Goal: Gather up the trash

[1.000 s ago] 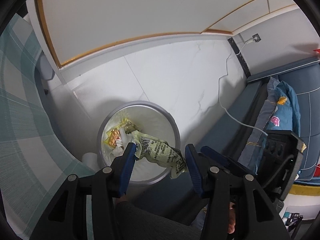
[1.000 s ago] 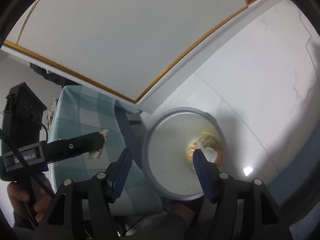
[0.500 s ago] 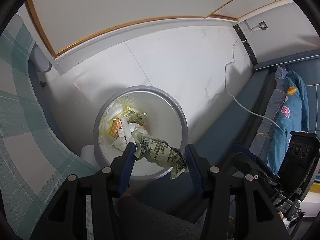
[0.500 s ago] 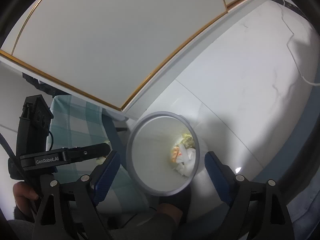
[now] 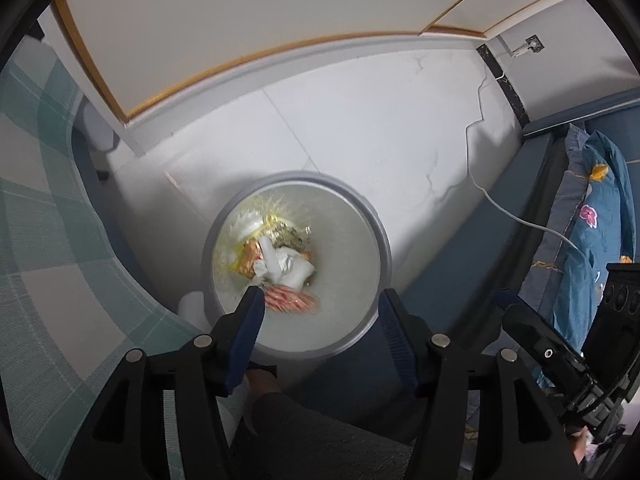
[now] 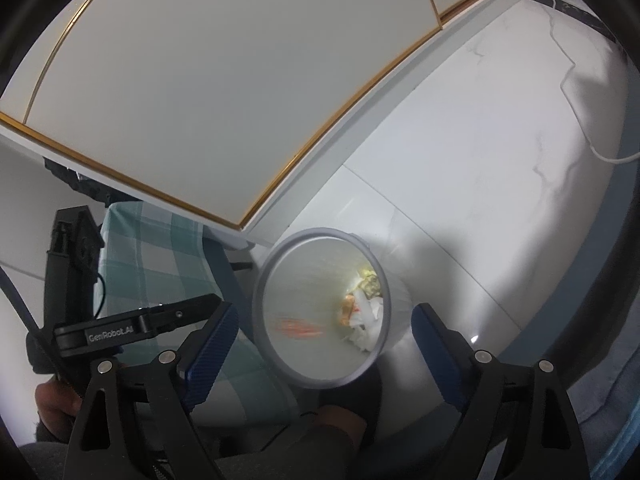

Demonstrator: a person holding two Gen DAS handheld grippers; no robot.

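We hold the left gripper (image 5: pixel 322 312) above the bin (image 5: pixel 382 236); its jaws have just been opening and stand apart with nothing between them. Below them, a blurred orange-pink wrapper (image 5: pixel 290 300) shows inside the bin, long axis roughly crosswise to the fingers, near the bin's wall on our side. Beyond it lies a pile of trash (image 5: pixel 276 254). The right gripper (image 6: pixel 322 334) also stands over the bin, jaws wide apart and empty after opening. The right wrist view alone shows the left gripper's body beside the bin; the left wrist view alone shows the pillow (image 5: pixel 596 216).
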